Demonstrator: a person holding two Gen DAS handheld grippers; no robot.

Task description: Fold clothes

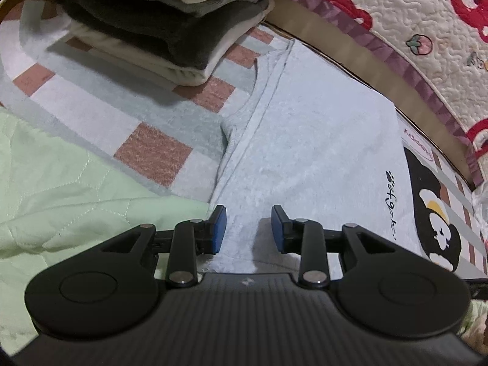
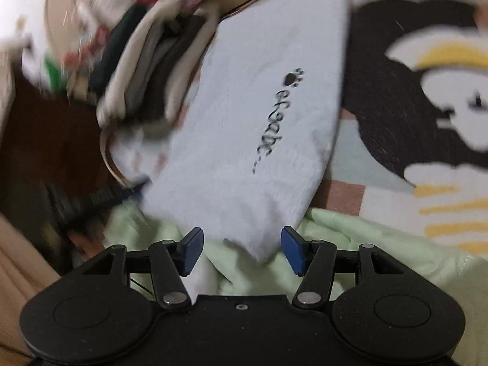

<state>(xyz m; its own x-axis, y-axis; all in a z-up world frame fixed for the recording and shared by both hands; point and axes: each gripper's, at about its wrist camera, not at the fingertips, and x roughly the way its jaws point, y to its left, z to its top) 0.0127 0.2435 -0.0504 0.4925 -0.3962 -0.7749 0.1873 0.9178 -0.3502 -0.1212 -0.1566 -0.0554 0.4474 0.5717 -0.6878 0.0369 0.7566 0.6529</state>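
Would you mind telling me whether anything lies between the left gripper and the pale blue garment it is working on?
Nothing visible does. The left gripper hangs directly over the pale blue garment, its jaws apart with only the fabric showing beneath the gap. The stack of folded clothes sits farther off, beyond the garment's neckline, clear of the path.

Pale blue garment (image 2: pixel 244 116): paw print, "efgabe..".
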